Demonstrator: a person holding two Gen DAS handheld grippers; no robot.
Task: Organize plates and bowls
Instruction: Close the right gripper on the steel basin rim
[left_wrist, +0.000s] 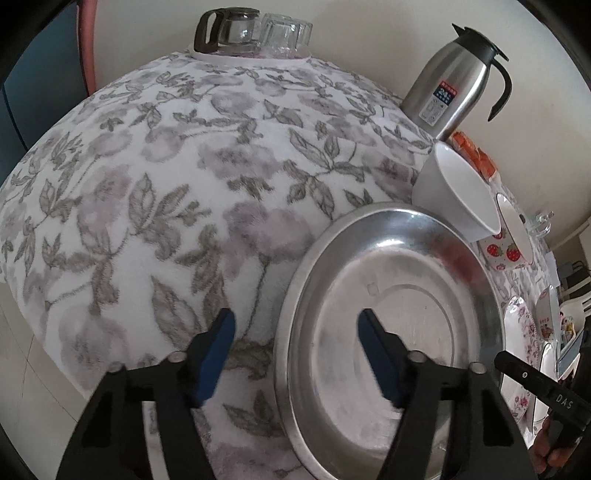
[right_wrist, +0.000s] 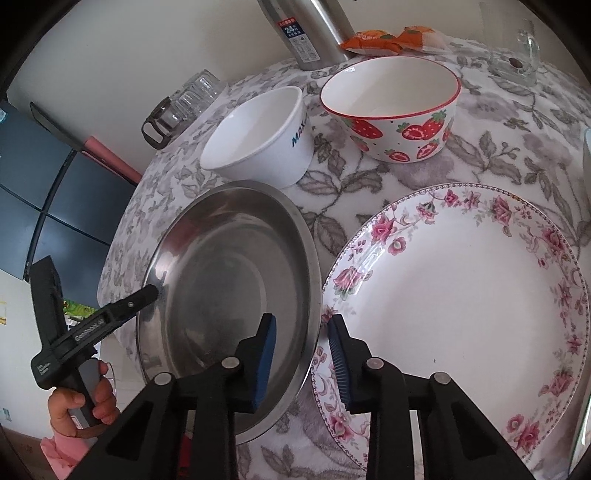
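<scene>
A steel plate (left_wrist: 391, 295) (right_wrist: 229, 277) lies on the floral tablecloth (left_wrist: 184, 184). My left gripper (left_wrist: 297, 354) is open, its jaws astride the plate's left rim; it also shows in the right wrist view (right_wrist: 147, 295). My right gripper (right_wrist: 301, 358) is open, its jaws astride the plate's right rim, between it and a large floral plate (right_wrist: 461, 295) (left_wrist: 521, 332). Behind stand a plain white bowl (right_wrist: 258, 136) (left_wrist: 458, 188) and a strawberry bowl (right_wrist: 391, 107) (left_wrist: 506, 251).
A steel thermos (left_wrist: 450, 85) (right_wrist: 310, 33), a glass pot (left_wrist: 225, 29) with upturned glasses (left_wrist: 286, 33), orange packets (right_wrist: 384, 40) and a glass mug (right_wrist: 517, 55) stand at the table's far side. The table edge drops off at the left.
</scene>
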